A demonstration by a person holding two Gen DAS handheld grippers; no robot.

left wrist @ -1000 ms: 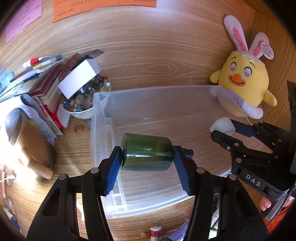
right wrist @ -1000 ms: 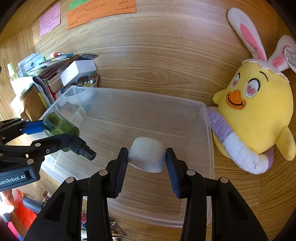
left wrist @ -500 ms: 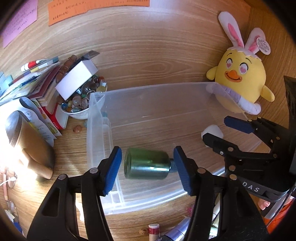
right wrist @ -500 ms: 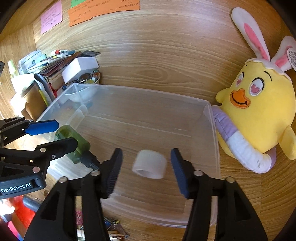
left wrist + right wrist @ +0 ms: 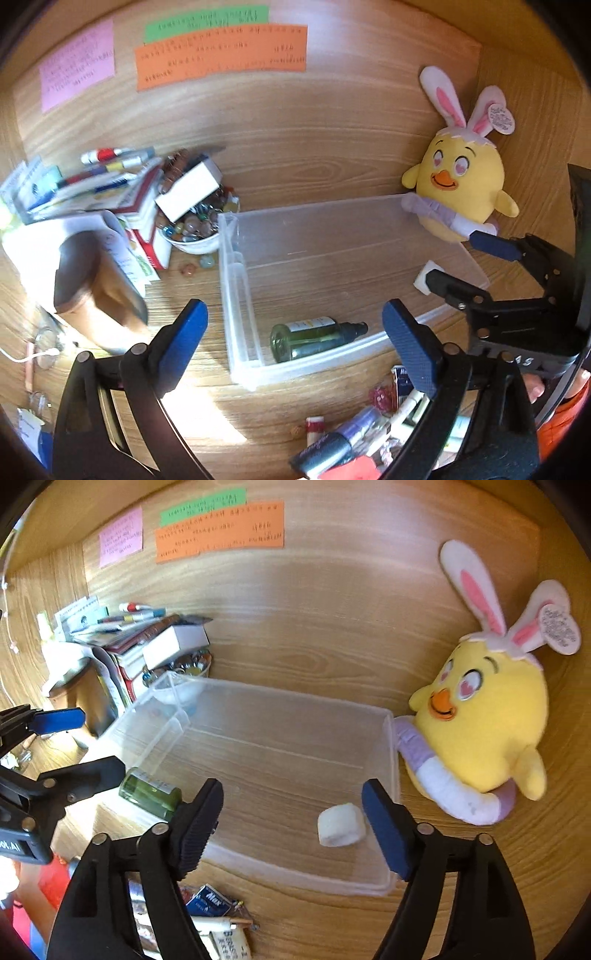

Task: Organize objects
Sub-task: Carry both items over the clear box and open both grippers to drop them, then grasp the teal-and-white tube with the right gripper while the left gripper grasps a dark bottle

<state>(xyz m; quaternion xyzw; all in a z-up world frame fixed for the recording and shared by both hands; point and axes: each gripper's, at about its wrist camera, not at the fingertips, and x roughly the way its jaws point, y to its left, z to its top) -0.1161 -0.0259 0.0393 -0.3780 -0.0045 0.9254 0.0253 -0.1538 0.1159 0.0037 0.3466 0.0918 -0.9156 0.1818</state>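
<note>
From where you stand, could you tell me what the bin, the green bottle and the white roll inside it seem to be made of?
The bin looks like clear, glossy plastic: the wood grain shows through its walls. The green bottle seems to be tinted glass or hard plastic, see-through and shiny, with a black cap; which one I cannot tell. The white roll looks soft and matte, probably fabric or gauze tape.

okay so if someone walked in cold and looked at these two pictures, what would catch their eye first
Most likely the yellow chick plush with pink bunny ears, leaning on the wooden wall at the right end of the clear plastic bin. Next, the bin's contents: a green bottle lying on its side near the front left, and a white roll at the front right. Both grippers, left and right, hover over it, jaws opening, holding nothing.
</note>
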